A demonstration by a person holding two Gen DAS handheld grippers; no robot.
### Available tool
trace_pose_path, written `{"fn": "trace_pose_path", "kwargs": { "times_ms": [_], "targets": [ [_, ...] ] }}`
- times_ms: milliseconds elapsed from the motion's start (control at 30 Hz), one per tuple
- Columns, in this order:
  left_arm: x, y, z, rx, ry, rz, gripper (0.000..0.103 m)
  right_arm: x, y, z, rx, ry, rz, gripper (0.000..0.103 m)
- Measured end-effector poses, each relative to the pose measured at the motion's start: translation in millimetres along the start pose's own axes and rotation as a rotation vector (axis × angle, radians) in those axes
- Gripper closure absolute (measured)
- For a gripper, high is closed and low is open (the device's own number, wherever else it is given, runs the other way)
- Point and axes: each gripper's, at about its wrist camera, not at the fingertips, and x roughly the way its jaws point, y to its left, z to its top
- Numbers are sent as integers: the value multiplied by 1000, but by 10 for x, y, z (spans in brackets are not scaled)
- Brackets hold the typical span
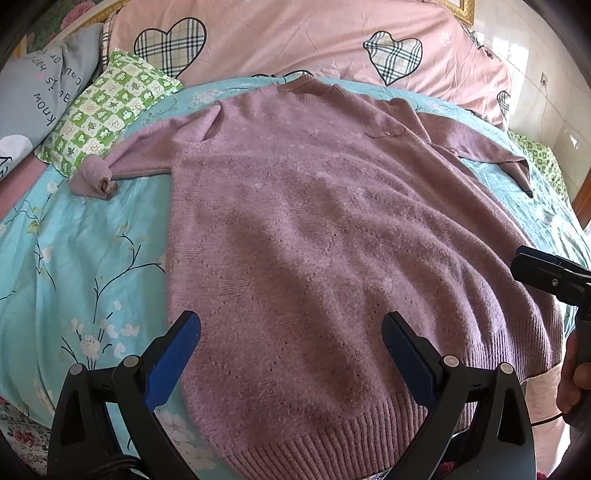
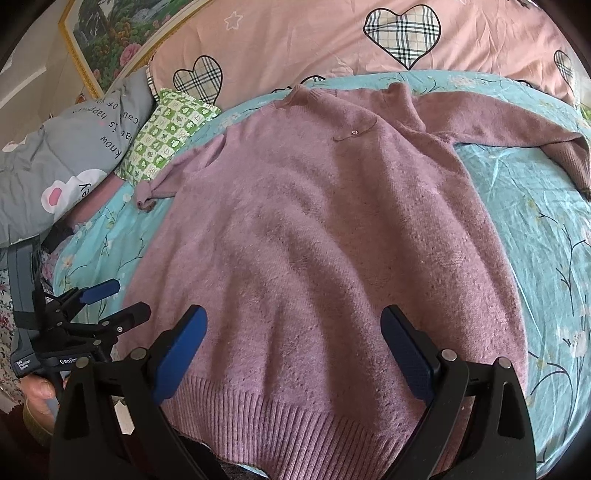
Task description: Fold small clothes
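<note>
Both grippers, left (image 1: 291, 354) and right (image 2: 293, 350), hang wide open, empty, over the ribbed hem (image 2: 288, 421). Mauve sweater (image 1: 314, 221) runs lengthwise straight ahead, collar farthest.

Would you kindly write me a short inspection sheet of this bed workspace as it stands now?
Surface: turquoise floral bedsheet, lightly creased.
Job's things: mauve sweater spread flat, front up, hem nearest the cameras; both sleeves out to the sides, one cuff rolled up.
Clutter: green checked pillow and grey printed cushion at the sweater's sleeve side; pink quilt with plaid hearts beyond the collar.
Grippers: left gripper open above the hem, holding nothing; right gripper open above the hem, holding nothing.
Cables: a thin cord on the wall, far from the work.
Surroundings: framed floral picture at the headboard.
</note>
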Motion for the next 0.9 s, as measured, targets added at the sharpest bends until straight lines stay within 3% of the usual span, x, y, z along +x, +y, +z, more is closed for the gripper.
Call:
{"fn": "trace_pose_path", "kwargs": {
  "times_ms": [567, 900],
  "targets": [
    [98, 24, 114, -7, 39, -22, 4, 36, -212, 91, 68, -19, 22, 8],
    [235, 15, 302, -2, 49, -27, 4, -37, -631, 245, 171, -49, 26, 8]
  ]
}}
